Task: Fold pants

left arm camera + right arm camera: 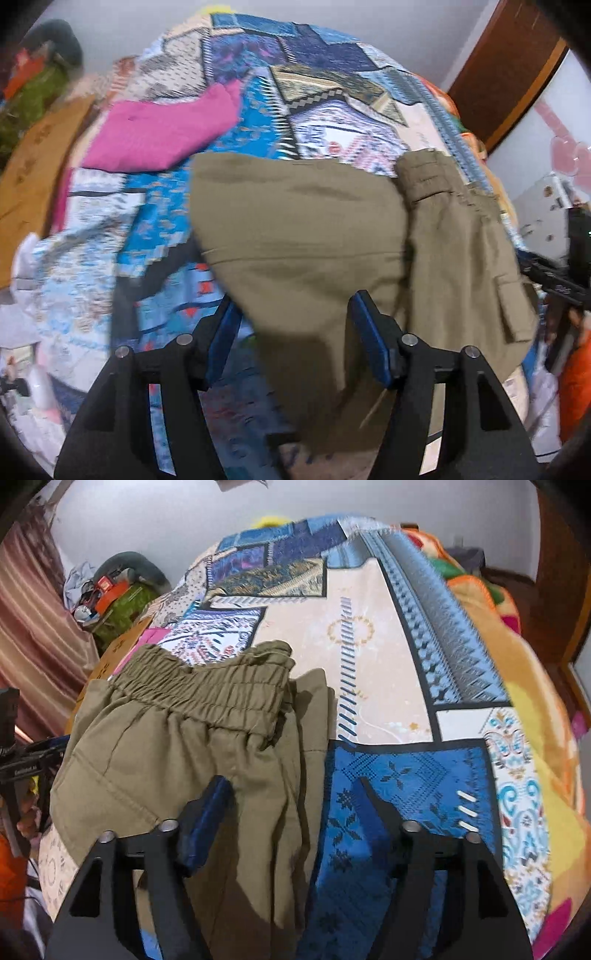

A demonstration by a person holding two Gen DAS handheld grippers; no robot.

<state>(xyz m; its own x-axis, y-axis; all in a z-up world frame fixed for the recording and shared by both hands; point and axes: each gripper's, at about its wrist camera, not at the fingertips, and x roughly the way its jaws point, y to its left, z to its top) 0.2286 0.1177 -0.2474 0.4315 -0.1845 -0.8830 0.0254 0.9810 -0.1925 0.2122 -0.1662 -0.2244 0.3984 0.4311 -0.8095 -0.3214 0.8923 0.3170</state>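
Olive-green pants (306, 236) lie folded on a patchwork bedspread (258, 110). In the left wrist view a leg is laid over the body, with the waistband (436, 177) at the far right. My left gripper (291, 317) is open over the near part of the pants and holds nothing. In the right wrist view the pants (184, 746) show the elastic waistband (210, 690) towards the far side. My right gripper (295, 794) is open above the pants' right edge and the blue patch of the bedspread (406, 775), holding nothing.
A folded pink garment (162, 133) lies on the bed beyond the pants. A wooden board (33, 177) and clutter (110, 590) stand at the left. An orange blanket (517, 664) runs along the bed's right side. A wooden door (509, 55) is at the far right.
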